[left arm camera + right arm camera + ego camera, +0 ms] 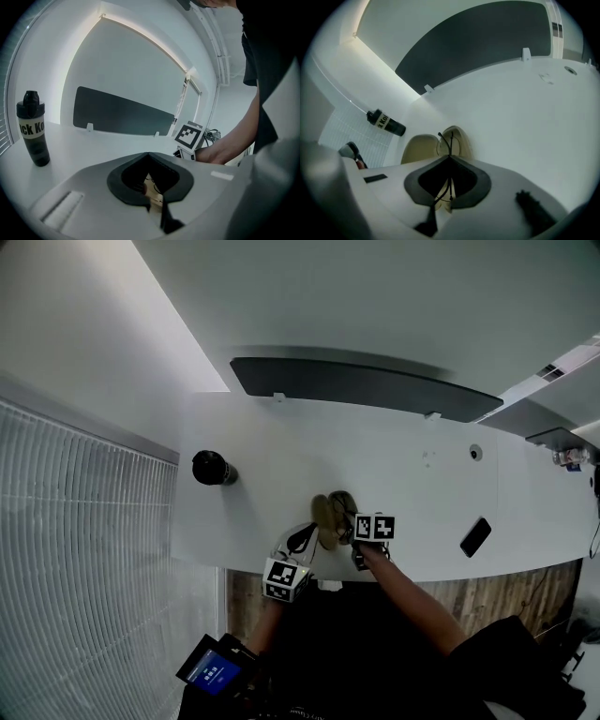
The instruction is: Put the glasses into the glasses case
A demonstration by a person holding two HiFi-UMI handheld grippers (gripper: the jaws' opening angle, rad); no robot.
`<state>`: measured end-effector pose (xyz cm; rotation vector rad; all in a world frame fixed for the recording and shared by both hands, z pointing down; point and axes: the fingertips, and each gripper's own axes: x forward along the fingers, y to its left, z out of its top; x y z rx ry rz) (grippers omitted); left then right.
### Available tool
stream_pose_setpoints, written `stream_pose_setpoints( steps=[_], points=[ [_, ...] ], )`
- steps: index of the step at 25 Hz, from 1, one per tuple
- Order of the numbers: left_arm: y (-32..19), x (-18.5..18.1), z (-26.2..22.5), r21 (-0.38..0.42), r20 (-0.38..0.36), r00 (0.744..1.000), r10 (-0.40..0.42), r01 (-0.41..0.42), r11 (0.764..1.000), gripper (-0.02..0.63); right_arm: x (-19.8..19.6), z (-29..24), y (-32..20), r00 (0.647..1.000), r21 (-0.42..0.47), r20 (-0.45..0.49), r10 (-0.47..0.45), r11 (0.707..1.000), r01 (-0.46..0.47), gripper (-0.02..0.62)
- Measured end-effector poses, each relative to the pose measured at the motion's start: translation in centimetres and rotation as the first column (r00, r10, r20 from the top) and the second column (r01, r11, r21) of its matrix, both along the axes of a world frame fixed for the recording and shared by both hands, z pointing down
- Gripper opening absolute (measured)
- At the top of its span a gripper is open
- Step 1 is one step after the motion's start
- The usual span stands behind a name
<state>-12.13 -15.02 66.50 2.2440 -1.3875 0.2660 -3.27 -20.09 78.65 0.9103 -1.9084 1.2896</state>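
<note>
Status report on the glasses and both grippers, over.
Left gripper shut on glasses case. Right gripper shut on glasses, at open case. Bottle, phone well aside.

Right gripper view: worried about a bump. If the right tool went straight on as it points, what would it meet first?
Probably the open beige clamshell glasses case, lying just beyond the right tool and its thin black wire glasses; depth is hard to judge.
</note>
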Motion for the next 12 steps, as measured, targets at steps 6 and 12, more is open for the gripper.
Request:
stream_pose_setpoints(
  steps=[6, 12],
  points=[
    [0.5, -0.4, 0.2, 0.003, -0.010, 1.000, 0.017, -0.017, 1.000, 0.008, 0.4, 1.5, -0.1, 0.996, 0.042, -0.084, -0.016, 0.999, 0.020, 0.017],
    [0.7, -1.2, 1.0, -0.017, -0.019, 1.000, 0.000, 0.000, 1.000, 0.008, 0.0, 0.7, 0.5, 0.995, 0.076, -0.077, -0.068, 0.994, 0.074, 0.017]
  ],
)
